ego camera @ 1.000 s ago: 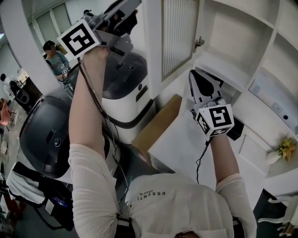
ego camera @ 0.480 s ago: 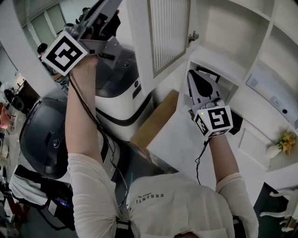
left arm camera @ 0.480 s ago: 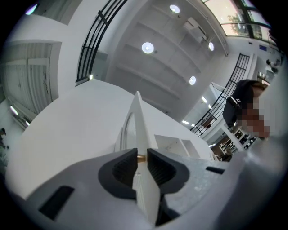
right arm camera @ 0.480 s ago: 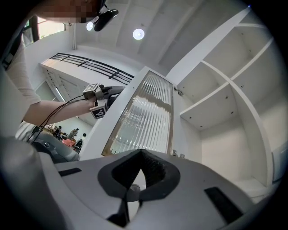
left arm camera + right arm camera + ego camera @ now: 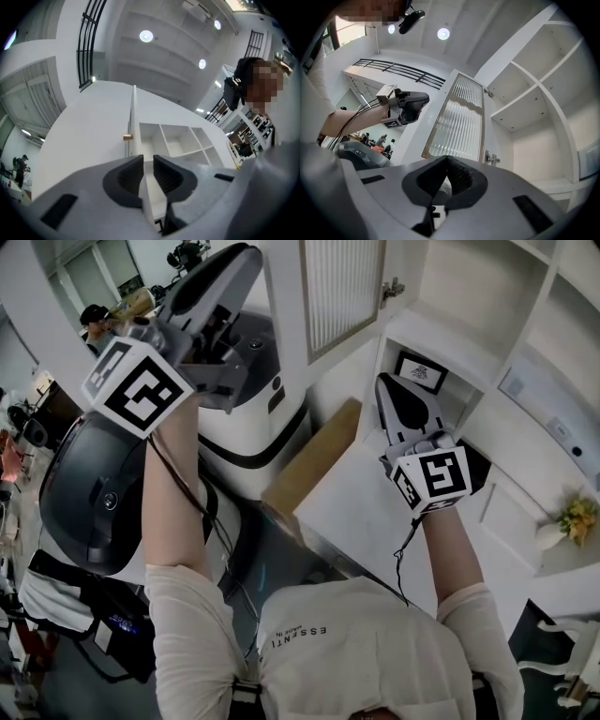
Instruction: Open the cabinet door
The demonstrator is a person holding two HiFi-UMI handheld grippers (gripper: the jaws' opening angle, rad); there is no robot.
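Reaching up on a bare, nearly straight forearm, the person's left hand holds the left gripper [image 5: 147, 172] tilted upward, its marker cube [image 5: 141, 390] turned to the head camera. Its jaws stand a narrow gap apart with nothing clamped: the ribbed dark pads [image 5: 130, 176] face each other across a slit, and only white cabinet shows through it. Beyond the tips, the left gripper view takes the cabinet door [image 5: 133, 117] almost edge-on, with a small brass knob [image 5: 127, 136] on its left face and open white shelves [image 5: 176, 140] to its right. In the head view this gripper hangs in front of a rounded white and dark grey machine [image 5: 248, 418], just left of the door's white frame. The door, a ribbed glass panel in a white frame, is already swung out from the cabinet, held by a metal hinge [image 5: 392, 287] at its right edge. To the right, the right gripper [image 5: 446, 169] has its jaws together, the pads meeting at the tips and gripping nothing. It points upward below the opened compartment, where a small framed card [image 5: 419, 371] sits on the shelf, and its own cube [image 5: 433, 479] faces the head camera above a raised forearm.
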